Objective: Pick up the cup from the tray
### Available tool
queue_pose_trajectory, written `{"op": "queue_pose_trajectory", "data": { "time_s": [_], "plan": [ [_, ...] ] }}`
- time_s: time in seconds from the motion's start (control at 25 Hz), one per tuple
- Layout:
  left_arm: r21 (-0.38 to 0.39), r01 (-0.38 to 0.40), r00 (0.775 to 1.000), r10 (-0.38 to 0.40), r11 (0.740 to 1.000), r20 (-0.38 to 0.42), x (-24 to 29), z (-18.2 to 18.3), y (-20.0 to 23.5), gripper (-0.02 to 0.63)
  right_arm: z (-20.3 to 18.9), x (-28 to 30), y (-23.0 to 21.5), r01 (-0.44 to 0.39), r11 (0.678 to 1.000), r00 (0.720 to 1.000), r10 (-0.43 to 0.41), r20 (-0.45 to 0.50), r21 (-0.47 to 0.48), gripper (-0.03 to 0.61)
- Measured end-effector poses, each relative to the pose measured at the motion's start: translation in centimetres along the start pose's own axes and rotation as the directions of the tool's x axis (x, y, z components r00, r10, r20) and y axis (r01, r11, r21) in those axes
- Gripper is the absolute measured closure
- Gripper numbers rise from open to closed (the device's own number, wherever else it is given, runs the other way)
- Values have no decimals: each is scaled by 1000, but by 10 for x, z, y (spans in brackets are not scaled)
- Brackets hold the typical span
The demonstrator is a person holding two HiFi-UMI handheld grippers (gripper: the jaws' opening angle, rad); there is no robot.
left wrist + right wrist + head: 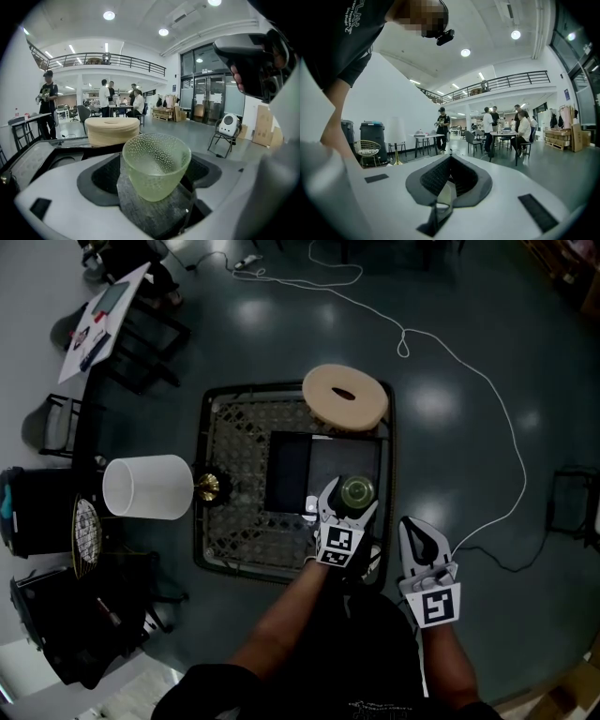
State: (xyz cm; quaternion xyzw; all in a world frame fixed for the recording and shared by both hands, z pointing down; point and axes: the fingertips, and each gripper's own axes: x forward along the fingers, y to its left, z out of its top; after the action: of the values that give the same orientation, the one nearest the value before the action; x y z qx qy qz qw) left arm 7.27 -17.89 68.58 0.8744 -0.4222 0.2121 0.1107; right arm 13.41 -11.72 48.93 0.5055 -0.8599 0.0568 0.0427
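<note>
A pale green dimpled glass cup [357, 490] [156, 164] stands upright on the dark tray [291, 470], at its near right part. My left gripper [351, 498] [152, 197] reaches around the cup, its jaws spread wide. The cup sits between them with a gap showing on each side, over a grey textured patch. My right gripper [417, 538] [447, 187] hangs to the right of the table, near the person's body. It is shut and holds nothing.
The tray lies on a low table with a woven top [234, 446]. A round beige cushion [345, 397] [112, 130] rests on its far right corner. A white-shaded lamp [147, 487] lies at the left edge. A white cable [469, 371] runs across the floor. Bins stand at left.
</note>
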Motion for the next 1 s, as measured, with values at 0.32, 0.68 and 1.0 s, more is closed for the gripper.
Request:
{"op": "queue_pose_trajectory", "data": {
  "time_s": [0.32,0.68,1.0],
  "plan": [
    [46,35,999,-34,998,-21,5,0,1,227,-2,-1,-2,3,1000,1000,-3,-13,3,571],
    [44,52,998,-53,998,25,0,12,-4,227,-8,-3,-4,7,1000,1000,-7,-22,-20,571],
    [53,43,989,-50,998,141,-41,76,-14,227,-9,-15,-4,21,1000,999,-21,-34,-6,571]
  ]
}}
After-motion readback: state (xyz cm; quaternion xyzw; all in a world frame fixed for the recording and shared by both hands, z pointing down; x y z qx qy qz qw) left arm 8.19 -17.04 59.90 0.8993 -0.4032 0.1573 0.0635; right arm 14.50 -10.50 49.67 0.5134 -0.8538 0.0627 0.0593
